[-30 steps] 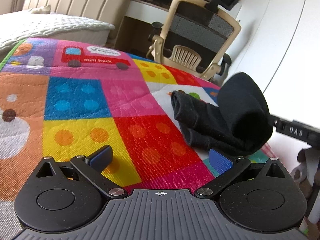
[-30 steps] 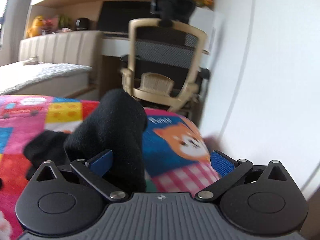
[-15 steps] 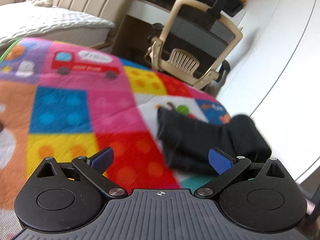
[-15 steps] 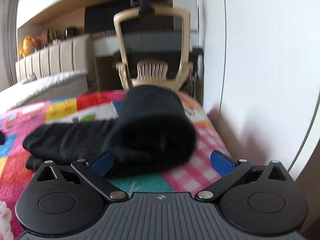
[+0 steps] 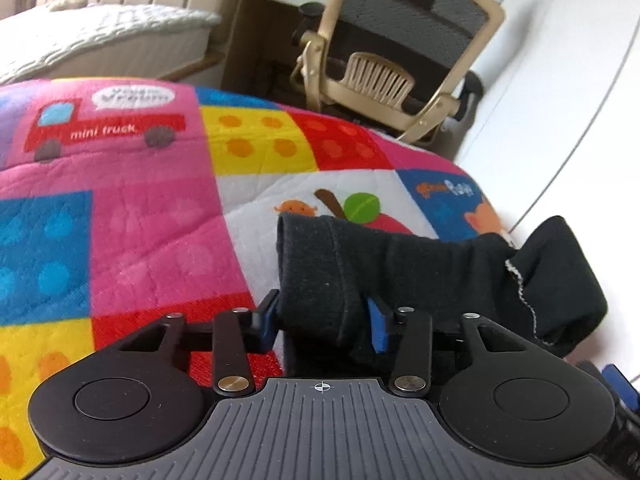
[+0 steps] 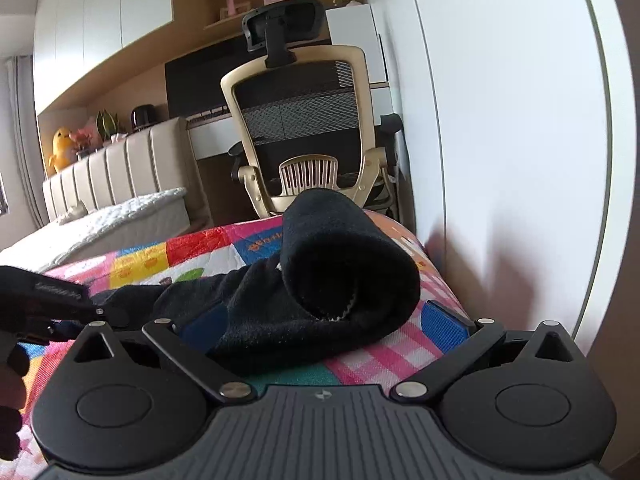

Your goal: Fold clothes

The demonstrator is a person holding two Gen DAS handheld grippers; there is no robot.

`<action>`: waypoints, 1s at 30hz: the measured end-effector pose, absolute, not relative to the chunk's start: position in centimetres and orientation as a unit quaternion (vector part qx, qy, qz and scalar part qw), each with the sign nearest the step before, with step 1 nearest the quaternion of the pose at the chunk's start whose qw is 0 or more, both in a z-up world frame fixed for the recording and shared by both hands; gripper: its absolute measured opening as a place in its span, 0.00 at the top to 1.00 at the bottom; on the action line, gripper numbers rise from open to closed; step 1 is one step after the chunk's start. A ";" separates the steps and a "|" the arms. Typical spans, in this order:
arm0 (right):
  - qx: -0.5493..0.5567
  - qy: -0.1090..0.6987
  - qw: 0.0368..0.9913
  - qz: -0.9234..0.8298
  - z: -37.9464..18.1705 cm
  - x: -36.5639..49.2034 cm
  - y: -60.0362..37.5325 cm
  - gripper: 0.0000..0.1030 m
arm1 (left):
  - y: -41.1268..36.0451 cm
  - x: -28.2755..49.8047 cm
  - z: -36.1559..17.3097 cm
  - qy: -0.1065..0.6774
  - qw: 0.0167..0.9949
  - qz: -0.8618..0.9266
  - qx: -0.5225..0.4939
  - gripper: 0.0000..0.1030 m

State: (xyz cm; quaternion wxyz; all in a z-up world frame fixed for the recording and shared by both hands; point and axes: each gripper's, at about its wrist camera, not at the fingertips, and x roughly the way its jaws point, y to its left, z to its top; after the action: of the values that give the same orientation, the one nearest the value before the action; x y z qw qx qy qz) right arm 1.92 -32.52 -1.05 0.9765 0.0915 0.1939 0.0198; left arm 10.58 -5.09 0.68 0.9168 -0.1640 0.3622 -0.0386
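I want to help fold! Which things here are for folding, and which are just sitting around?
For folding: black socks, left gripper closing on them, right gripper open beside them.

Just around: quilt, chair, bed, yellow toy.

Left wrist view: the quilt [image 5: 132, 208] lies bare across the left and centre of the frame — open passage there. The black garment [image 5: 400, 264] fills the lower right, between the left tool's [image 5: 322, 318] closing jaws. At upper right the office chair [image 5: 384, 76] and white wall [image 5: 568, 92] close off the quilt's far edge. Right wrist view: the wall [image 6: 512, 140] blocks the right side — the rolled garment [image 6: 340, 264] stands ahead of the right tool [image 6: 336, 320].
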 end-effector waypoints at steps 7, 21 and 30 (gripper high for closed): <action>0.096 0.196 0.976 0.022 -1.1 2.0 -32.7 0.00 | -2.3 7.6 1.7 0.323 0.943 0.024 -0.080 0.59; 0.092 0.209 0.974 0.011 -1.0 2.2 -32.3 0.00 | 2.9 4.5 2.0 0.316 0.944 0.060 -0.073 0.59; -0.087 0.150 0.980 0.095 1.9 1.5 -23.7 0.00 | 6.1 3.5 2.0 0.314 0.942 0.083 -0.084 0.58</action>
State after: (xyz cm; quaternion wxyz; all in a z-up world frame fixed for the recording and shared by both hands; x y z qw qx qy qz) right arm 1.48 -23.74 1.91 0.9804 -0.0870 0.1496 0.0945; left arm 3.49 6.07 1.98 0.9419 -0.0844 0.3144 0.0830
